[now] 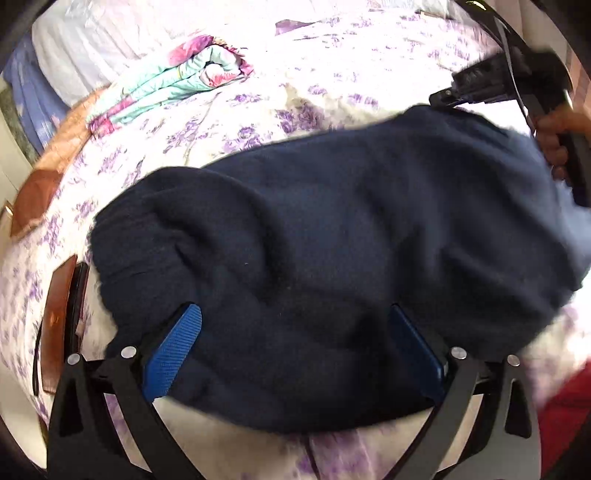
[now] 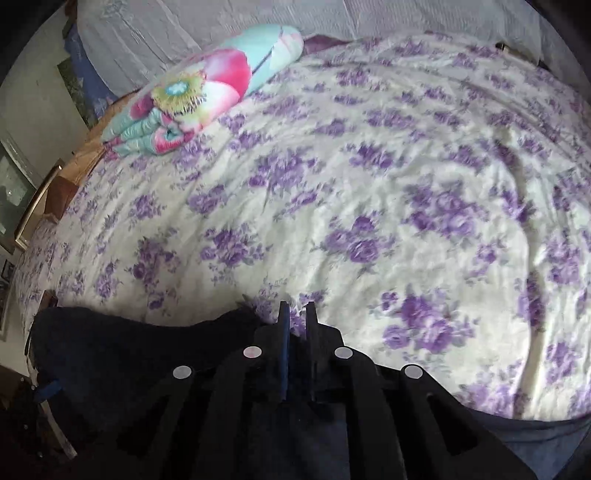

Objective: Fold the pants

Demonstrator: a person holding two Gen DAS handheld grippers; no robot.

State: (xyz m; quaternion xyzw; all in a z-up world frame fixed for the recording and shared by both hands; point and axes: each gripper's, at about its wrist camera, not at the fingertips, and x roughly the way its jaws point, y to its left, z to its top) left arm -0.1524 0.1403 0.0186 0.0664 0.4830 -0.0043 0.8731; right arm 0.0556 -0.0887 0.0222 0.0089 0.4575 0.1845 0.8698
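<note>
Dark navy pants (image 1: 314, 229) lie bunched across the flowered bedsheet (image 1: 229, 122). My left gripper (image 1: 295, 310) is open, its blue pads (image 1: 177, 347) spread wide on either side of the near edge of the cloth, not pressing it. In the left wrist view my right gripper (image 1: 443, 98), held by a hand (image 1: 554, 136), sits at the pants' far right corner, where the cloth rises to its tip. In the right wrist view its fingers (image 2: 295, 306) stand almost together, with the pants (image 2: 129, 354) reaching up against the left finger. The pinch itself is hidden low between them.
A folded pink and turquoise quilt (image 2: 192, 92) lies at the far left of the bed. White bedding (image 2: 147, 33) is piled behind it. A brown wooden bed frame (image 1: 59, 295) runs along the left edge. Something red (image 1: 569, 406) shows at the lower right.
</note>
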